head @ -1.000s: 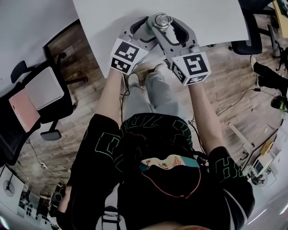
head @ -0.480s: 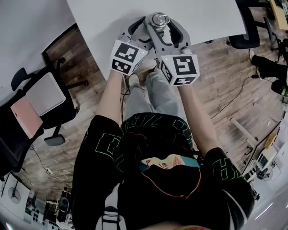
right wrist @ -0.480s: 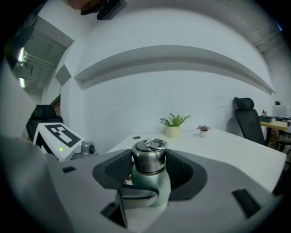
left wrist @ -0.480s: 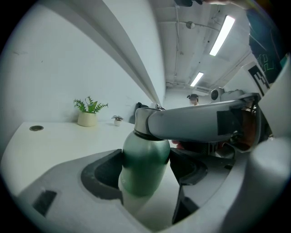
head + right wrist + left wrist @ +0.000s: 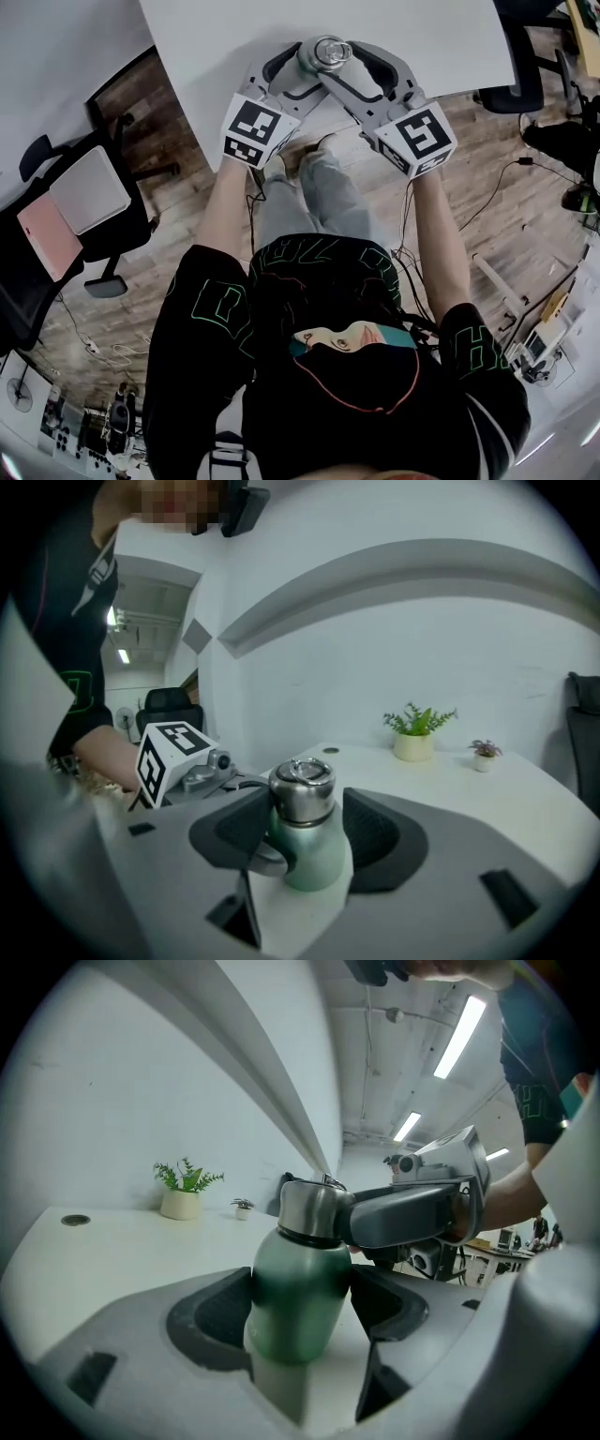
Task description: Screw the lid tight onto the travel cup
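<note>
Head view shows a white table (image 5: pixel 422 37) over a wood plank floor (image 5: pixel 478 169), with an office chair (image 5: pixel 66 216) off behind the left gripper (image 5: pixel 302 1321). That gripper is clamped on the green travel cup (image 5: pixel 295 1279), which stands upright on the table between its pads. The right gripper (image 5: pixel 305 822) straddles the steel lid (image 5: pixel 302 789) atop the cup; its jaws have just been opening, one pad slightly clear. A potted plant (image 5: pixel 185 1192) sits well beyond the cup.
</note>
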